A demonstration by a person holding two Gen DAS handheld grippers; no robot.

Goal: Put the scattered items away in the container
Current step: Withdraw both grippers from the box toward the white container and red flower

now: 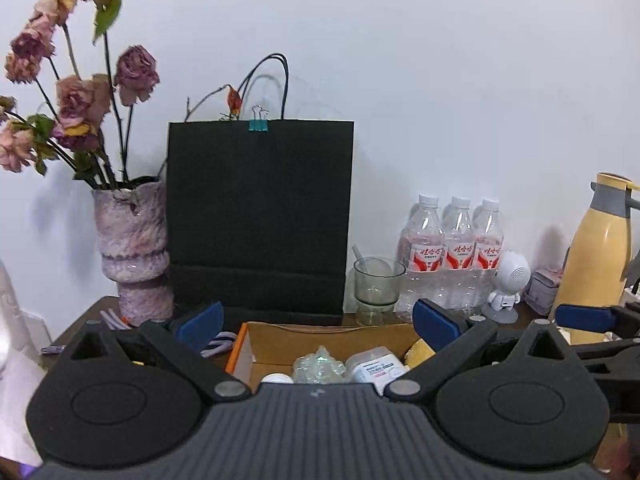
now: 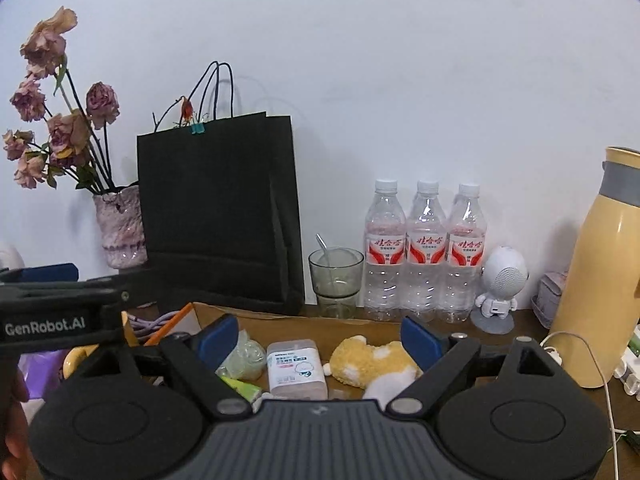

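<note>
Both pairs of blue-padded fingers stand wide apart with nothing between them. The left gripper (image 1: 318, 322) hangs over the near edge of the cardboard box (image 1: 340, 338), its left pad (image 1: 200, 322) outside the box's orange-edged flap and its right pad (image 1: 436, 322) over the right end. The right gripper (image 2: 318, 338) hovers over the same box (image 2: 288, 320) from a spot further right, and the left one's black arm, printed with a brand name, crosses the left of its view.

Inside the box lie a crumpled clear wrapper (image 2: 244, 356), a small white tissue pack (image 2: 296, 368), a yellow-and-white plush toy (image 2: 372, 364) and a green tube (image 2: 242, 388), close together; the pack sits between wrapper and toy. In the left view a round white thing shows at the near edge, too hidden to name.

To the left of the box, on the table (image 1: 80, 320), lie purple cords (image 2: 156, 324) and an orange pencil (image 2: 170, 326), outside the box.

Behind the box a black paper bag (image 1: 260, 212) stands upright against the wall, a teal clip (image 1: 259, 125) on its top edge. Left of it is a pink vase (image 1: 134, 248) of dried roses (image 1: 80, 100). To the right stand a glass (image 1: 378, 286) with a spoon, three water bottles (image 2: 426, 248) in a row, a white robot figure (image 2: 502, 284) and a tall yellow flask (image 2: 596, 280).
</note>
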